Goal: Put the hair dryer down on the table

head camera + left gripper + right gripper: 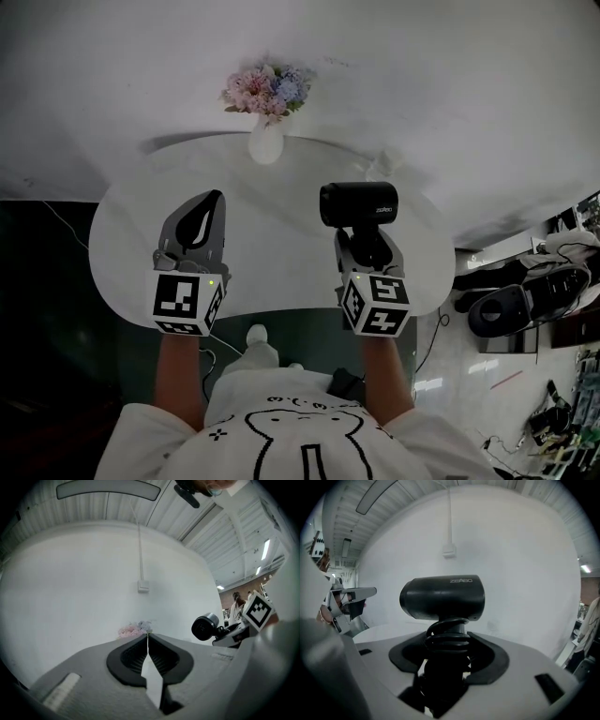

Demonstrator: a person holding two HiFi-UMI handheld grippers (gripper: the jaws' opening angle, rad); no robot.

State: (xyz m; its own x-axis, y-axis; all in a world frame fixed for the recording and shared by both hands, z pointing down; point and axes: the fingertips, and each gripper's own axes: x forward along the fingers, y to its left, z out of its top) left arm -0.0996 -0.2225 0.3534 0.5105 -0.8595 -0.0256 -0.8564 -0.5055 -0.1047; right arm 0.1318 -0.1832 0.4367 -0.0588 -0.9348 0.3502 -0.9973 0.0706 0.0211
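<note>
Dryer (442, 598): black, clamped by its handle in my right claw (447, 657). Both jaws were closed against the handle, one on each side. The barrel lay crosswise beyond the jaw tips, level, with its length running left to right in the right gripper view. A black cord (446, 638) was wound in loops round the handle just under the barrel, at the mouth of the jaws.

Position: in the head view the dryer was over the right half of the white tabletop (281, 277), inside its edge. I could not tell from any view whether it touched the surface or was held clear of it.

Left claw (147, 641): jaws together, tips meeting, nothing gripped. A narrow slit behind the tips showed only white. In the head view this claw was over the left half of the tabletop, level with the right claw and well apart from it. The left gripper view caught the dryer and the right claw off to its right.

Marker cubes: one on the left claw (187, 303) and one on the right (377, 303), both at the near edge of the tabletop in the head view.

Other items: a white vase (266, 145) stood at the far edge of the tabletop, against the wall (450, 84), holding pink and pale blue flowers (267, 91). The vase was well apart from both claws. A small box (143, 587) was fixed to the wall, with a thin line running up from it.
</note>
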